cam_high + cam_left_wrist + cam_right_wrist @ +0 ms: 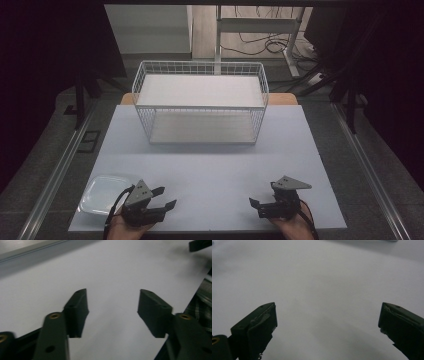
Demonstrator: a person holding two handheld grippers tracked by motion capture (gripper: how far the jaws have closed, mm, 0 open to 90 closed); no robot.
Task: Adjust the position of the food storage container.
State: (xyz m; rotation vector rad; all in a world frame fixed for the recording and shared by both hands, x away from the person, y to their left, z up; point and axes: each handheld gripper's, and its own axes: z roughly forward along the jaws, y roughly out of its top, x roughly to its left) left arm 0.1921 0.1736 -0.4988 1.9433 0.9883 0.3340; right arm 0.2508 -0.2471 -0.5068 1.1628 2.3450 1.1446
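Note:
My left gripper (169, 197) rests low over the white tabletop (210, 160) near the front left, jaws pointing right. In the left gripper view its jaws (112, 305) stand partly apart with only bare table between them. My right gripper (256, 208) sits near the front right, pointing left toward the other one. Seen from the right gripper view, that gripper (327, 315) is wide open and holds nothing. A shallow white plate (102, 195) lies just left of the left gripper.
A white wire basket (200, 102) with two white shelves stands at the back middle of the table. The other gripper's black jaw tip (200, 245) shows in the top right corner of the left gripper view. Dark floor and metal rails flank the table.

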